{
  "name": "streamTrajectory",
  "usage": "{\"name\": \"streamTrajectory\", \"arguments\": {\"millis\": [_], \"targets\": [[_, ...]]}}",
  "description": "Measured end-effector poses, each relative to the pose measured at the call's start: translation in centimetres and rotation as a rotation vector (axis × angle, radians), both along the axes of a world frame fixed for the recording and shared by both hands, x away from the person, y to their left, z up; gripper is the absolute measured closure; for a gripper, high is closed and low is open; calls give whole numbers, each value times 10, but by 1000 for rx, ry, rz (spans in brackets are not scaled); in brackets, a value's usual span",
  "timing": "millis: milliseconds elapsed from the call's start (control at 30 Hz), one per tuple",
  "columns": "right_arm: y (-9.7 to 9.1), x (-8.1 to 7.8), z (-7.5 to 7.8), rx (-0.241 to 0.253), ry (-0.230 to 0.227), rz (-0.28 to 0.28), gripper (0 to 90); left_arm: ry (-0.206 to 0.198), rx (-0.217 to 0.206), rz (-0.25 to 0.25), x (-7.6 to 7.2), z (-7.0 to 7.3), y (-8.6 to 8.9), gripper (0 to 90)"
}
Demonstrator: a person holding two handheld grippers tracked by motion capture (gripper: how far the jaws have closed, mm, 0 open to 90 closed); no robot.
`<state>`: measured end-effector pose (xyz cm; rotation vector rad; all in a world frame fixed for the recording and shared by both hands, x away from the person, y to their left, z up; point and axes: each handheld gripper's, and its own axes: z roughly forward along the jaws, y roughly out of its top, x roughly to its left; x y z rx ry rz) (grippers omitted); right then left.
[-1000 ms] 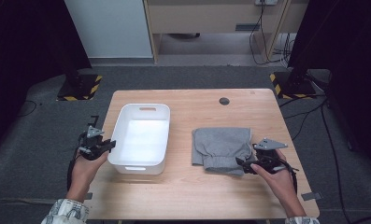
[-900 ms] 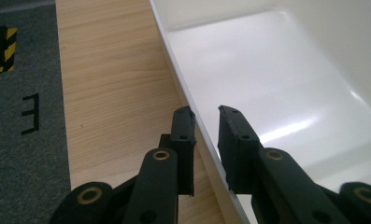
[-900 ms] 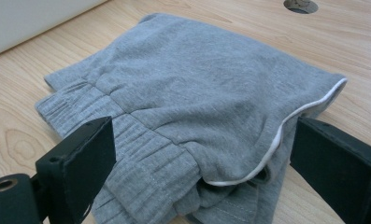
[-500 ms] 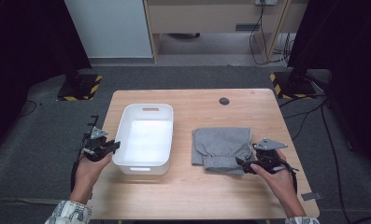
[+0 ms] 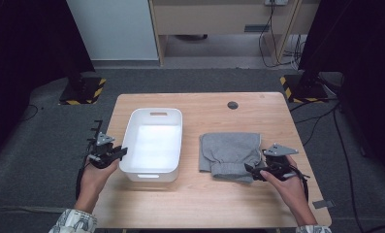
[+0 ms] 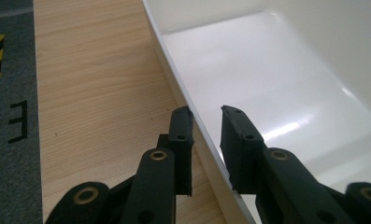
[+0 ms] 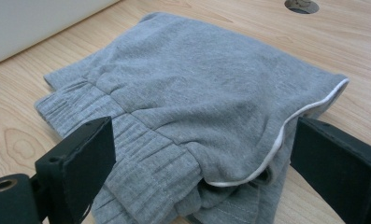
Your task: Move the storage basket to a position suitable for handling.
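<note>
- At the left edge of the pale wooden tabletop [image 5: 204, 199], the left claw [image 5: 118, 154] sits at the long left wall of the white rectangular plastic bin [image 5: 132, 127]
- In the left gripper view the left claw [image 6: 206, 116] straddles that thin rim [image 6: 174, 79], one jaw outside and one inside; a sliver of gap shows at each pad, so it looks narrowly apart and not pressing
- The bin is empty, upright, left of centre on the tabletop
- To its right, near but apart from it, lies the folded grey knitted cotton garment with a ribbed waistband [image 5: 231, 153], flat on the wood
- The right claw [image 5: 250, 171] is at the garment's near right corner; in the right gripper view its jaws stand wide apart either side of the layered, white-piped edge [image 7: 286, 126], not yet squeezing
- Judged step: steadying the bin while setting up to grasp the garment
- Next move likely calls for closing the right claw on all folded layers, then lifting cleanly over the bin wall so the fold holds
</note>
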<state>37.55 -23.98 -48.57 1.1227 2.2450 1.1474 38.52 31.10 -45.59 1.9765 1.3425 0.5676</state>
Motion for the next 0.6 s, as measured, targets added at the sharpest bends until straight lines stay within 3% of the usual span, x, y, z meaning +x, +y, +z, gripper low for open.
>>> {"name": "streamTrajectory", "arguments": {"millis": [600], "targets": [[0, 0, -1, -3, 6, 1, 68, 0, -7, -15, -4, 0, -5, 731]]}}
